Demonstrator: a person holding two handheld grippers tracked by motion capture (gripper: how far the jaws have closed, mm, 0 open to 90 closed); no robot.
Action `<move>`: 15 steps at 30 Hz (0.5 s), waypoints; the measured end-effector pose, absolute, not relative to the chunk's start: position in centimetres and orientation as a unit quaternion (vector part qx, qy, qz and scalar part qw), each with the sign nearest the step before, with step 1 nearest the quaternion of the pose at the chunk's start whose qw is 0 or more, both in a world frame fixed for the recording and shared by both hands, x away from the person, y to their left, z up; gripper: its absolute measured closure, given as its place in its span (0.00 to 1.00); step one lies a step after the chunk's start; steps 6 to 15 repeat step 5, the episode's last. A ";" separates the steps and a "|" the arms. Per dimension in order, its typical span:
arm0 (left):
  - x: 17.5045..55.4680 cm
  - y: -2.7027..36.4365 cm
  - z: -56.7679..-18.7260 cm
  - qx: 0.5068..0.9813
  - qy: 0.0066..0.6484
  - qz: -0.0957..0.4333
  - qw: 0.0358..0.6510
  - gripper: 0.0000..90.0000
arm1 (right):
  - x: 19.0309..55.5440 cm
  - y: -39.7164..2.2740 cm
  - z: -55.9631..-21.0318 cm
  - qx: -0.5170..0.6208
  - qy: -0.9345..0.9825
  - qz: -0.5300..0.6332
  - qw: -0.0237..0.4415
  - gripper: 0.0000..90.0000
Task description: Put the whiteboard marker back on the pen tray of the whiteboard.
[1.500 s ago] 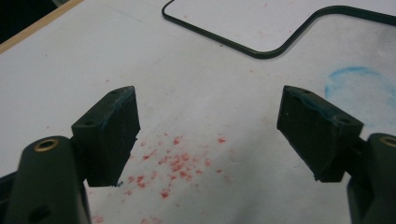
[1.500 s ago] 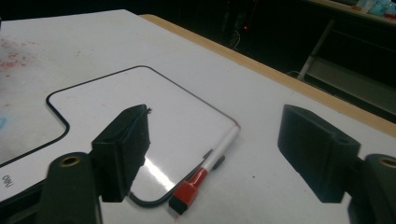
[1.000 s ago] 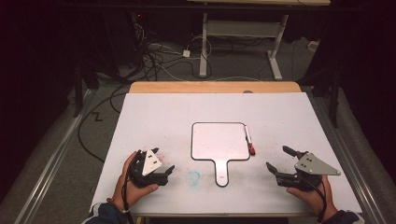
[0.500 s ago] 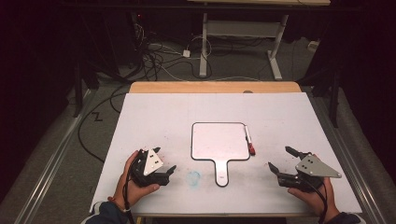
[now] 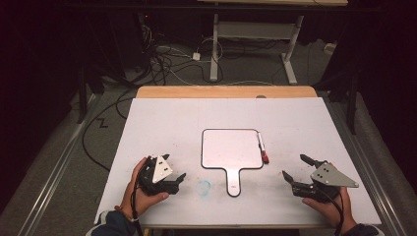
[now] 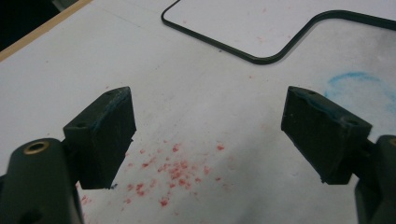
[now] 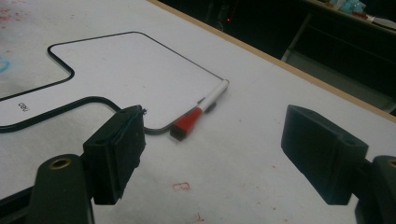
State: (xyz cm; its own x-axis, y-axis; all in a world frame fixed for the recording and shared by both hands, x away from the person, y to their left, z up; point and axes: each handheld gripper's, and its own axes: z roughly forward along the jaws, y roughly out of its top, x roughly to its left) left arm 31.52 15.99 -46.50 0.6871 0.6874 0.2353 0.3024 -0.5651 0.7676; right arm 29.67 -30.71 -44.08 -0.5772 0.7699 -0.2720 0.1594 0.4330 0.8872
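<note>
A small white paddle-shaped whiteboard [image 5: 230, 147] with a black rim lies mid-table, its handle pointing toward the near edge. A marker with a red cap [image 5: 262, 147] rests along the board's right edge. My left gripper [image 5: 178, 180] is held low at the near left with its jaws open and nothing between them. The left gripper view looks over the tabletop toward the whiteboard's corner [image 6: 289, 23]. My right gripper [image 5: 294, 165] is open at the near right and holds nothing. In the right gripper view the marker [image 7: 201, 109] lies a short way beyond the jaws, beside the whiteboard [image 7: 116, 70].
A faint blue smudge [image 5: 204, 186] marks the white table cover [image 5: 167, 123] left of the board's handle. Red specks [image 6: 173, 172] dot the surface under the left gripper. Beyond the wooden far edge [image 5: 226, 92] are cables and a desk frame on the floor.
My right gripper has drifted slightly toward the near right. The left gripper has hardly moved. Whiteboard and marker lie as before.
</note>
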 end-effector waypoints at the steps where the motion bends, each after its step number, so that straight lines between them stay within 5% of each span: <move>1: 31.6 16.0 -46.5 0.844 0.292 0.265 0.362 0.19 | 29.6 -30.8 -44.1 0.301 0.772 0.440 0.347 0.25; 15: 31.8 15.8 -46.5 0.845 0.291 0.263 0.363 0.19 | 29.5 -30.9 -44.1 0.302 0.772 0.437 0.349 0.25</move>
